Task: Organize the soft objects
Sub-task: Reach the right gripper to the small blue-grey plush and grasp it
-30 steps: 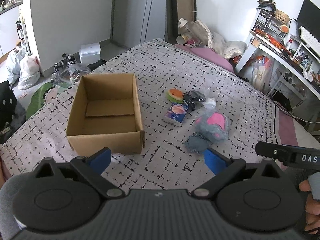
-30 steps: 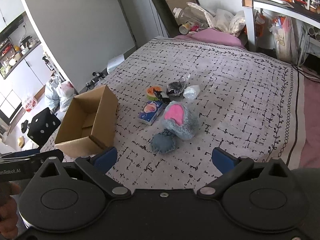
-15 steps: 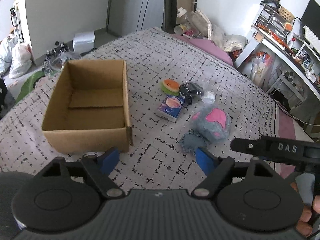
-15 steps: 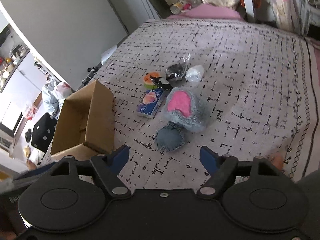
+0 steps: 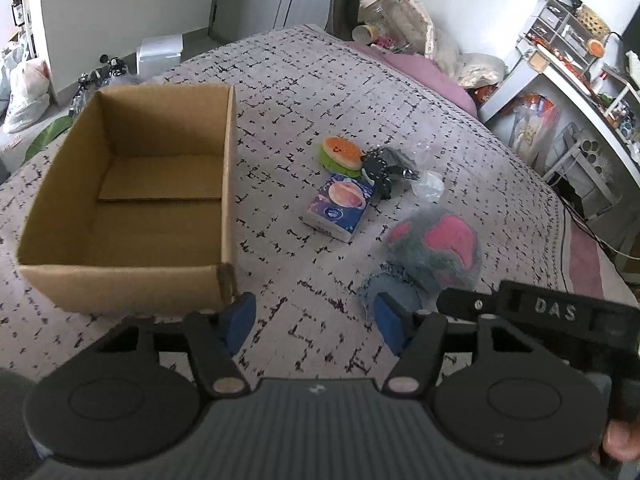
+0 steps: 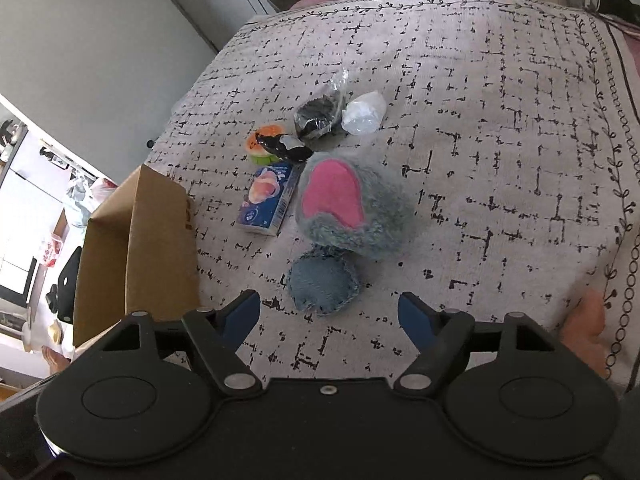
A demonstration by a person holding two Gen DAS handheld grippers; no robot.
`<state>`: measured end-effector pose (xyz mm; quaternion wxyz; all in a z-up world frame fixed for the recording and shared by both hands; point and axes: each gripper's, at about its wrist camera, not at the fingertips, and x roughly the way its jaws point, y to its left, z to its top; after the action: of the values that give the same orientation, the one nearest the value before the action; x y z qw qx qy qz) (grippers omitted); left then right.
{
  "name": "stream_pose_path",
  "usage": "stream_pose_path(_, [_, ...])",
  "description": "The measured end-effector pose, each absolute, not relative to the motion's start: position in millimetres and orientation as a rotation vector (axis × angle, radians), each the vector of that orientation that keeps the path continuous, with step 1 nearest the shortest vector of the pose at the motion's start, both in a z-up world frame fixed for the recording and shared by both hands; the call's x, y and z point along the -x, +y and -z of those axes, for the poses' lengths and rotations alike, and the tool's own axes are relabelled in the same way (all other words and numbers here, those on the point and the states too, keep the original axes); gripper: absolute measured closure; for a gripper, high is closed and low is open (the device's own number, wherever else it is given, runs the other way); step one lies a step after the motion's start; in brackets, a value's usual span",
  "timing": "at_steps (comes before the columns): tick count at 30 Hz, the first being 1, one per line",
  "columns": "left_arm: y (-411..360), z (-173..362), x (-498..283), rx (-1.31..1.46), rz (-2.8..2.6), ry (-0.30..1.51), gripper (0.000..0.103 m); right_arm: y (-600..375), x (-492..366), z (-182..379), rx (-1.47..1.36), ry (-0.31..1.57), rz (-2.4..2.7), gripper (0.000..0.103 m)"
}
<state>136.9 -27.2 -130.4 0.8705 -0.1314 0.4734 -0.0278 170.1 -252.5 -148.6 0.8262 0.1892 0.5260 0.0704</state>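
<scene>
An open, empty cardboard box (image 5: 120, 216) (image 6: 136, 248) sits on the patterned bedspread (image 5: 280, 92). Right of it lie a grey-and-pink furry plush (image 5: 436, 248) (image 6: 348, 208), a round blue denim cushion (image 6: 322, 286) (image 5: 370, 290), a tissue pack (image 5: 340, 206) (image 6: 270, 200), an orange-and-green plush slice (image 5: 340, 152) (image 6: 264, 144), a black item (image 5: 382, 170) (image 6: 286, 148) and a dark item in clear plastic (image 6: 320, 114). My left gripper (image 5: 312, 326) is open and empty, just in front of the box corner. My right gripper (image 6: 330, 316) is open and empty, just short of the denim cushion.
A white plastic wad (image 6: 364, 114) lies by the bagged item. A pink pillow and clutter (image 5: 420, 64) are at the bed's head. White shelves (image 5: 568, 64) stand at the right. Bags and a white bin (image 5: 160, 54) sit on the floor beyond the bed's left edge.
Both grippers have moved forward and lower toward the bed. The right gripper has closed in on the denim cushion and plush. Both gripper openings have narrowed somewhat.
</scene>
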Motion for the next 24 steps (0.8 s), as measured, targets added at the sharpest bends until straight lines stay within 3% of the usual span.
stream_pose_path(4, [-31,143,-149,0.291,0.057,0.996,0.041,-250,-176,154,-0.405,1.127,-0.142,0.028])
stream_pose_path(8, [-36,155,-156,0.282,0.063,1.004,0.043,-250,-180,160,-0.417,1.137,-0.127,0.037])
stream_pose_path(15, [-38,177,-165,0.295,0.06,1.033,0.059,-248,-184,169,-0.42,1.159,-0.1,0.038])
stream_pose_path(24, [-26,190,-172,0.333,0.029,1.041,0.061,-242,-195,185,-0.465,1.206,-0.068,0.041])
